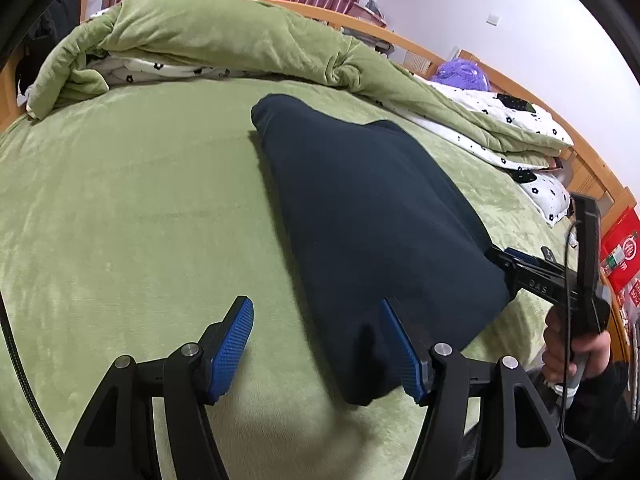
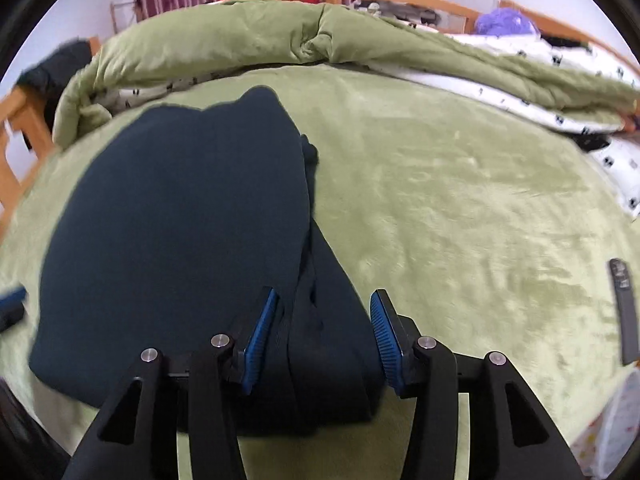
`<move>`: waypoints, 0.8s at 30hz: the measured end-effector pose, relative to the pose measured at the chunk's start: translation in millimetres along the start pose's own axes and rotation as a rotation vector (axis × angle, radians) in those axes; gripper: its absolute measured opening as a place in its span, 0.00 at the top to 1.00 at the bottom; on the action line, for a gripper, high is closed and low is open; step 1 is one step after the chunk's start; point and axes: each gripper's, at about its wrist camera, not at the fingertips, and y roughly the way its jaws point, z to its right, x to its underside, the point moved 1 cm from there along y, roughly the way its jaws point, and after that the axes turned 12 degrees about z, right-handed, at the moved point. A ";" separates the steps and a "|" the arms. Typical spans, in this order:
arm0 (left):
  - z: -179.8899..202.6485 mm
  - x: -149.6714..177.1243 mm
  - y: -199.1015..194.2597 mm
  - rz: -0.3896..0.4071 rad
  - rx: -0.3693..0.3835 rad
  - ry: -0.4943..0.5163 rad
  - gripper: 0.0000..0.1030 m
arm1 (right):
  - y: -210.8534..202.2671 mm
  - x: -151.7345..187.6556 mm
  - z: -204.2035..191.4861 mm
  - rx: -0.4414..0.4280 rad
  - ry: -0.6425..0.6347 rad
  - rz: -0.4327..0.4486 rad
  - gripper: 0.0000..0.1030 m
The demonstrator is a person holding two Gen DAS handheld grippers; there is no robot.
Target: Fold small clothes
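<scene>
Now spread wide, left gripper (image 1: 316,350) low over the green bed sheet (image 1: 132,216), jaws apart and pinching nothing; right-hand blue pad (image 1: 402,354) touching the near corner of the dark navy garment (image 1: 360,208), left-hand pad over bare sheet. Folded garment stretching ahead and to the right of those jaws, flat on the bed. Right gripper (image 2: 324,334) likewise parted, jaws straddling a bunched fold at the garment's near edge without closing on it; bulk of the cloth ahead and to the left. Bunched green quilt (image 2: 256,28) far ahead along the wooden bed frame (image 1: 448,58). Dark remote control (image 2: 626,312) well off to the right.
</scene>
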 end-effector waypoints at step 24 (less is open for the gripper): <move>62.0 -36.1 -116.1 0.144 -0.127 0.082 0.30 | -196.6 -44.7 -17.9 0.012 0.040 0.181 0.44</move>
